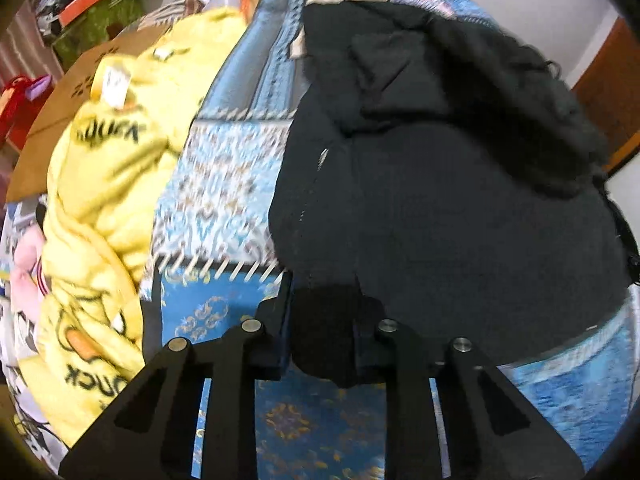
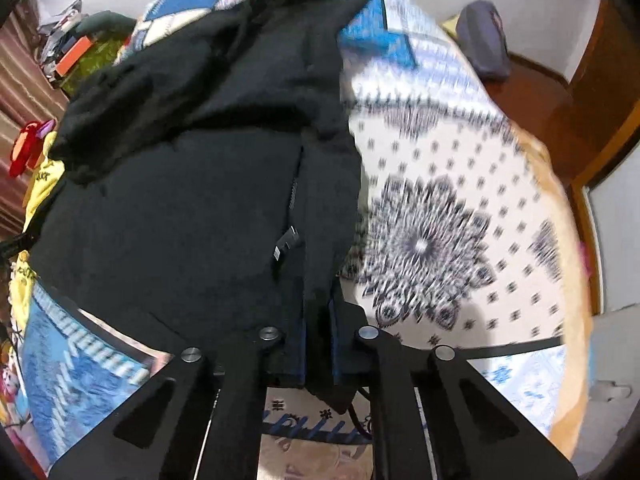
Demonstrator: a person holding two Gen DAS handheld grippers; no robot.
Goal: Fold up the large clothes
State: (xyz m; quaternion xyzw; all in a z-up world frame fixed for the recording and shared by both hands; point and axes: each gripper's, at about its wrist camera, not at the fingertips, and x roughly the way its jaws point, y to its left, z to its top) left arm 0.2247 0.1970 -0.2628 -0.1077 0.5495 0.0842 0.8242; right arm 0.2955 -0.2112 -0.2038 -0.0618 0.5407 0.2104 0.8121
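A large black coat (image 1: 440, 200) with a fur-trimmed hood lies spread on a blue patterned bedspread (image 1: 224, 176). My left gripper (image 1: 324, 336) is shut on a bunched bit of the coat's lower edge. In the right wrist view the same black coat (image 2: 192, 200) fills the left half, its zipper running down the middle. My right gripper (image 2: 318, 344) is shut on the coat's hem near the zipper, and a fold of black cloth hangs between the fingers.
A yellow duck-print blanket (image 1: 104, 208) lies crumpled at the coat's left, beside a cardboard box (image 1: 80, 92). A white bedspread patch with dark mandala print (image 2: 440, 232) lies right of the coat. A wooden bed frame (image 2: 560, 112) and a dark bag (image 2: 484, 40) are at far right.
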